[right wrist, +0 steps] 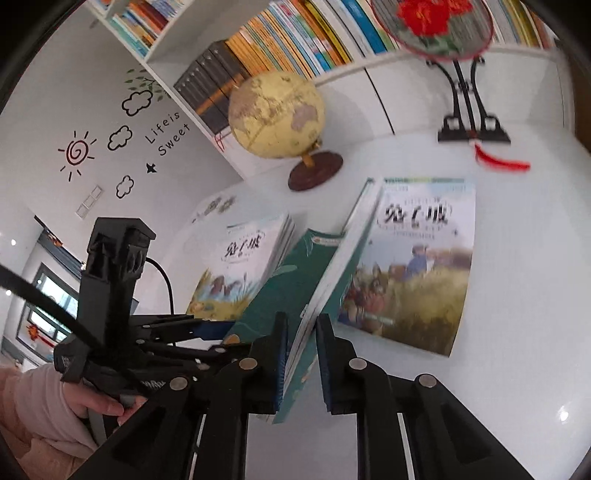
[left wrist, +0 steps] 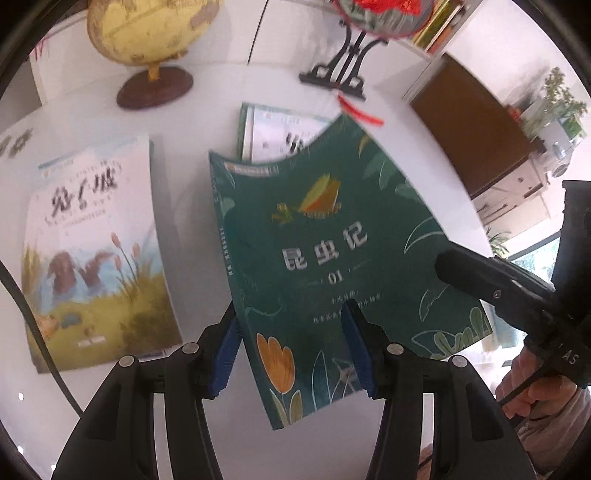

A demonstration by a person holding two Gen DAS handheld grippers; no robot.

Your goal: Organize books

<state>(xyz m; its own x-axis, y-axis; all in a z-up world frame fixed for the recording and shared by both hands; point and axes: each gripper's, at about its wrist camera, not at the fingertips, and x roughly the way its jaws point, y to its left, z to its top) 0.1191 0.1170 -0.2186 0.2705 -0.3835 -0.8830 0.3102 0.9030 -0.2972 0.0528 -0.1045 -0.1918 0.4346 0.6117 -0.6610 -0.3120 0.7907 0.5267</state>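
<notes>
Straddling, left wrist view: left gripper [left wrist: 291, 350] at bottom centre, fingers spread wide about the lower edge of the green book [left wrist: 325, 229]; no pinch visible, so judged open.
Green book: centre of frame, tilted and sagging, raised off the white worktop [left wrist: 192, 155].
Right gripper [left wrist: 448, 264]: entering from the right edge, tip at the book's right-hand edge; closure unreadable from this side.
Rabbit book [left wrist: 96, 240]: flat on the worktop at left of frame, apart from the green book.
Third book [left wrist: 273, 133]: upper centre, mostly hidden behind the green book's top edge.
Globe [left wrist: 147, 33] and fan stand [left wrist: 340, 77]: top of frame, behind the books, touching none.
Right wrist view, fingers: bottom centre, drawn close on the green book's fore-edge, seen edge-on; judged gripping, though blur leaves a sliver beside the right-hand pad.
Third book, again: flat, right of centre, field scene on its cover, just beside the gripped edge.
Rabbit book, again: left of centre, seemingly topping a small pile, several page edges showing.
Bookshelf [right wrist: 295, 33]: top of frame, rows full.
Done so far: judged little, with one book in the air.
Left to do: setting the green book down, then gathering the flat ones into one place; destination not shown.
</notes>
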